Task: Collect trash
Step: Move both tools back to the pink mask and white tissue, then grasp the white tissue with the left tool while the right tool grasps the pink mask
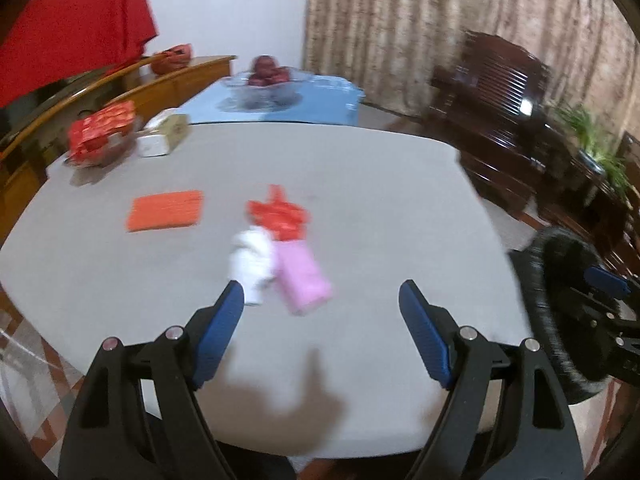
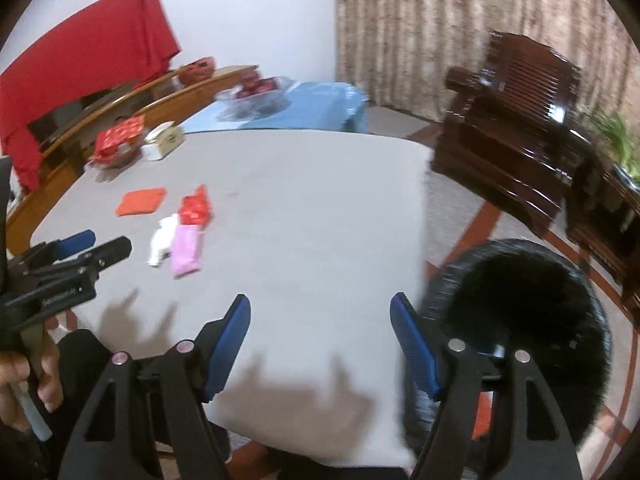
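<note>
The left gripper and right gripper both hang with jaws apart and empty over the grey table; mid-frame lie the trash pieces, touching: white paper, pink wrapper, red wrapper; the black bin sits lower right.

At the upper left hangs a red cloth, below it a wooden bench, a glass fruit bowl at top centre, and a dark wooden chair at the right.
</note>
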The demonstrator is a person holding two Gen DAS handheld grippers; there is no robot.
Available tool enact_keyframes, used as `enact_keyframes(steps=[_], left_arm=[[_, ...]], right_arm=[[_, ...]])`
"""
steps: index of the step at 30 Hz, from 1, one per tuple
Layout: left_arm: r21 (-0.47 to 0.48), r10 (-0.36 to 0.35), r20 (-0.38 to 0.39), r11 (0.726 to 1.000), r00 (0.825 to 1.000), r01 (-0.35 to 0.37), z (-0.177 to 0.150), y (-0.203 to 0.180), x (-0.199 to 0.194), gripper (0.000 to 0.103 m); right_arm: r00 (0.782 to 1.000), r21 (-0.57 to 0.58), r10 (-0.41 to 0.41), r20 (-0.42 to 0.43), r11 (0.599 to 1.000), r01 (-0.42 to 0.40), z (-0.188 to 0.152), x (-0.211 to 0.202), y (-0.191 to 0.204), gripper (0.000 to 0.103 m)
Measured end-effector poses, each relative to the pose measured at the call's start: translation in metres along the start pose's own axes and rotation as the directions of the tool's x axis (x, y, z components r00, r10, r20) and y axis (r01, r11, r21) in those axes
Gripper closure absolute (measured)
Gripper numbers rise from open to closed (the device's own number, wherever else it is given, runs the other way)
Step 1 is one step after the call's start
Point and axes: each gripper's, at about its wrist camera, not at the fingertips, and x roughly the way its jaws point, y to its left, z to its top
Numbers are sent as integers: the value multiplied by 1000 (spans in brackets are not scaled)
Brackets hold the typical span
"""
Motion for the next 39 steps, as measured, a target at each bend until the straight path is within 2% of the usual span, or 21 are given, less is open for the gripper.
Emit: enact_keyframes(steps=[4,8,13,23,26,32,34,39], left_arm=[[-51,20,-5,998,1000,-20,0,51,12,25],[-50,20,-13,999,1000,-20,-4,69,28,25],[-49,1,-47,999,999,-3,-10,73,59,26],[-29,-25,-123,999,992,21,-15,73,123,34],[-23,-35,-145,999,989,32,-15,77,137,46],[-4,-117,-157,993,981,118,-15,79,145,93],[-13,-130,-145,992,981,129,-17,82,141,97],[-13,-95,-96,995,991,94,-13,93,122,98]], right_arm=[[1000,-24,28,-5,999,-28,7,23,38,32],[999,-50,36,-3,998,-36,9,46,68,32],[998,-44,55,-27,997,-56,15,74,83,32],[994,-48,77,-71,996,-81,23,118,91,32],[992,-50,87,-87,995,-91,25,132,95,32],[989,-65,110,-99,991,-117,33,145,108,32],[988,-71,115,-100,990,-122,34,147,113,32],[985,-93,136,-104,985,-146,35,151,130,32]])
